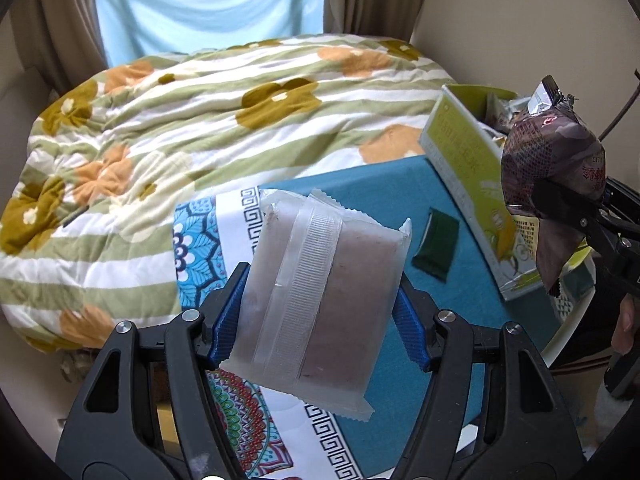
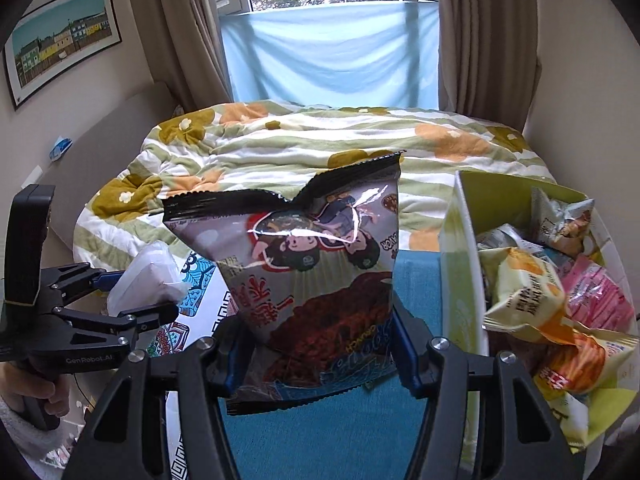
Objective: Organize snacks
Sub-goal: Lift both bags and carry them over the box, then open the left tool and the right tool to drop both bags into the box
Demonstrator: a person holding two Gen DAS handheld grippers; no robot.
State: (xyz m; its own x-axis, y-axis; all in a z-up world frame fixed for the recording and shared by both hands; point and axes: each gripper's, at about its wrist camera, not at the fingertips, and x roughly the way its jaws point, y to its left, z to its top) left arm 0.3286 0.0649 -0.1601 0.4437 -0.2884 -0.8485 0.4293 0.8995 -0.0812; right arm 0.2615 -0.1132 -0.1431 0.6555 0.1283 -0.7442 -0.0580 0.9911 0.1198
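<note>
My left gripper (image 1: 320, 320) is shut on a translucent white pack (image 1: 340, 280) with a pinkish-brown block inside, held up over the patterned tablecloth (image 1: 208, 240). In the right wrist view the same pack (image 2: 148, 276) sits in the left gripper (image 2: 152, 300) at the far left. My right gripper (image 2: 320, 360) is shut on the lower part of a grey snack bag (image 2: 320, 264) with cartoon figures and a black top seam. That bag (image 1: 552, 152) hangs beside the green box (image 1: 460, 160). The box wall (image 2: 460, 264) is just right of the bag.
Several snack packs (image 2: 528, 292) lie inside the green box. A small dark green packet (image 1: 436, 244) lies on the teal cloth (image 1: 380, 200). Behind the table is a bed with a flowered quilt (image 1: 200, 120), then curtains and a window. A hand (image 2: 32, 392) grips the left handle.
</note>
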